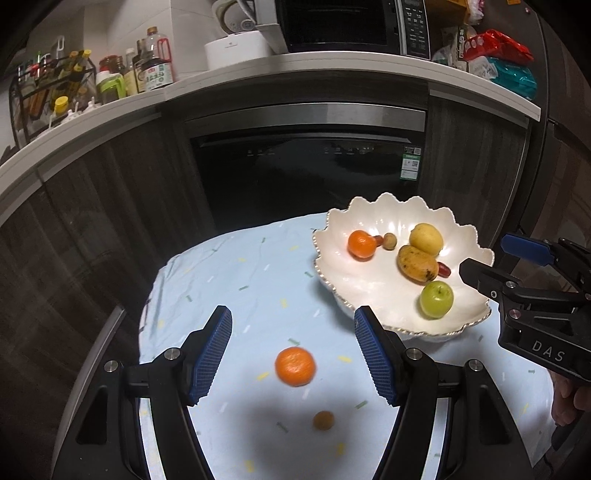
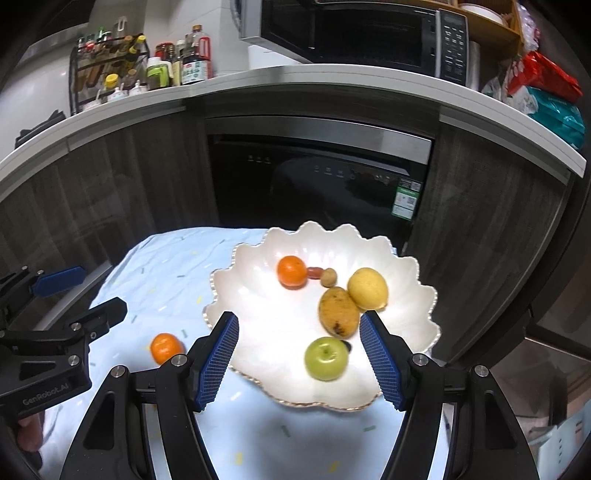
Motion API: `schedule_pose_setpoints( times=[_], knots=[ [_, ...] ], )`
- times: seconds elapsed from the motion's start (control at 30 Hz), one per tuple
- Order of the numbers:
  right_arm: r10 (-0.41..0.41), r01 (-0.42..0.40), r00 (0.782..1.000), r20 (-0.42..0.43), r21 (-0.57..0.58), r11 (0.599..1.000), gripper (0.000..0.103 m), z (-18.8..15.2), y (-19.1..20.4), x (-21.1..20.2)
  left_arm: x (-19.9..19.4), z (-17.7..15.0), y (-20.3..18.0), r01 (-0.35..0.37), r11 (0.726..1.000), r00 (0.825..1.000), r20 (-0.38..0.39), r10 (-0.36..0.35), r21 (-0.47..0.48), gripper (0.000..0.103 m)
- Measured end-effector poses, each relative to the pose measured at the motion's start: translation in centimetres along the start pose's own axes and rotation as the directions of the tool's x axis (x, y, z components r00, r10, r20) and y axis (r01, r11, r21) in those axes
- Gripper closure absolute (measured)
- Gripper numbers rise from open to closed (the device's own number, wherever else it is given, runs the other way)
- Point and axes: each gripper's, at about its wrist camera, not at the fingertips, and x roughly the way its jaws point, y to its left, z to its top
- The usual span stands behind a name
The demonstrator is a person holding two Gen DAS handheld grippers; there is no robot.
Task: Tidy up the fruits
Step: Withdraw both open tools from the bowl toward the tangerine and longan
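Note:
A white scalloped bowl (image 1: 373, 291) (image 2: 258, 295) sits on the light blue cloth. It holds an orange (image 1: 361, 243) (image 2: 292, 271), a mango (image 1: 416, 263) (image 2: 338, 312), a lemon (image 1: 426, 238) (image 2: 368, 288), a green apple (image 1: 436, 299) (image 2: 326, 357), a small brown fruit (image 1: 389, 241) (image 2: 328, 277) and small red fruits (image 1: 444, 270). A second orange (image 1: 295, 366) (image 2: 167, 348) and a small brown fruit (image 1: 323, 420) lie on the cloth. My left gripper (image 1: 293, 345) is open above that orange. My right gripper (image 2: 299, 347) is open over the bowl's near side, by the apple.
The cloth-covered table (image 1: 221, 280) stands before a dark dishwasher (image 1: 306, 173) and wood cabinets. The counter above carries bottles (image 1: 155, 66), a microwave (image 1: 351, 26) and snack bags (image 1: 498, 55). The table's left edge drops off near my left gripper.

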Motion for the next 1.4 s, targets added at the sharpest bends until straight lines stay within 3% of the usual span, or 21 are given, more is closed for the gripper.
schedule_pose_setpoints(
  times=[0.63,0.97,1.17,1.4],
  knots=[
    [0.045,-0.046,0.998,-0.037,-0.011,0.999,0.034,-2.2,4.3,0.0,-0.8,-2.9,2.5,-0.005,0.998,1.000,-0.026,0.007,0.067,0.035],
    [0.107,-0.110,0.993,-0.042,-0.075,0.991,0.034,-2.7,5.5,0.5,-1.1,-5.0,2.9,-0.033,0.999,0.999,-0.037,0.032,-0.003,0.035],
    [0.178,-0.183,0.983,-0.044,-0.194,0.964,0.034,-2.8,5.9,0.8,-1.2,-6.4,2.0,-0.073,0.996,0.996,-0.045,0.071,-0.052,0.035],
    [0.252,-0.261,0.965,-0.067,-0.242,0.935,0.034,-2.6,5.7,1.6,-0.7,-7.6,1.0,-0.088,0.992,0.995,-0.061,0.082,-0.093,0.035]
  ],
)
